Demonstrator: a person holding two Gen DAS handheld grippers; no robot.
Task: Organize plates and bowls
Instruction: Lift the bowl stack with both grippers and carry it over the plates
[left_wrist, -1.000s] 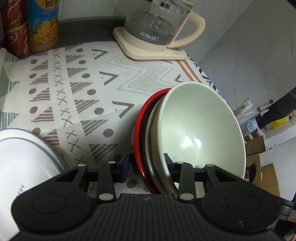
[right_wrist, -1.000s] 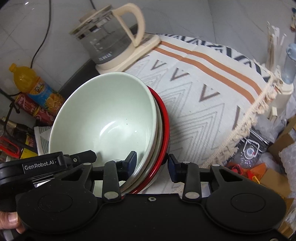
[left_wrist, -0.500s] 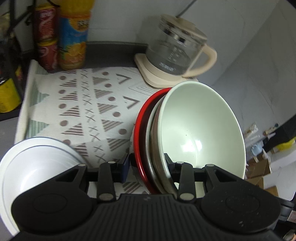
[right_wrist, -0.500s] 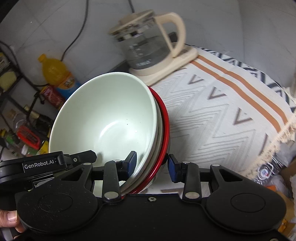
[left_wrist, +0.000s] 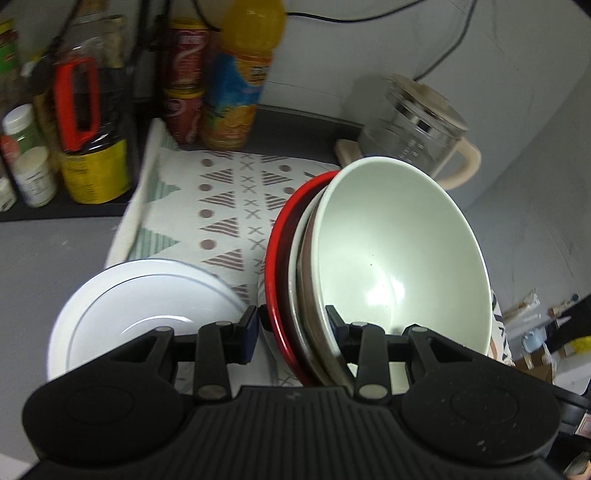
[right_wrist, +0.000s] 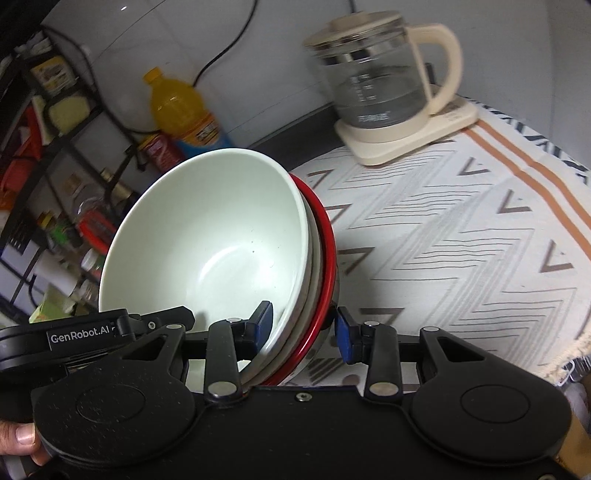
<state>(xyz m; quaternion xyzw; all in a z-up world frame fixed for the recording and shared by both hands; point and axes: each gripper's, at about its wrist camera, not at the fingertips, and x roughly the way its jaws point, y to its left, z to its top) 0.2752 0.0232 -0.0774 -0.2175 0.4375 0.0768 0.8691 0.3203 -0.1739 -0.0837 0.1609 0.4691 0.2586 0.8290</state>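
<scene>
A nested stack of bowls hangs tilted above the patterned cloth (left_wrist: 229, 192). The pale green bowl (left_wrist: 399, 258) is innermost and a red-rimmed bowl (left_wrist: 275, 258) outermost, with brownish and white ones between. My left gripper (left_wrist: 291, 325) is shut on the stack's near rim. In the right wrist view the same pale green bowl (right_wrist: 207, 240) and red rim (right_wrist: 328, 240) are clamped by my right gripper (right_wrist: 303, 321) from the opposite side. The left gripper's body (right_wrist: 92, 332) shows beside it. A white plate (left_wrist: 140, 295) lies on the cloth to the left of the stack.
A glass kettle (left_wrist: 417, 125) on a cream base stands at the back of the cloth, also in the right wrist view (right_wrist: 376, 81). An orange juice bottle (left_wrist: 240, 85) and red cans stand against the wall. A shelf with jars is at the left. A thumb (right_wrist: 18, 439) shows low left.
Both grippers have risen with the bowl stack and tipped up. The bottles, shelf and kettle come further into view, and the white plate shows more fully below.
</scene>
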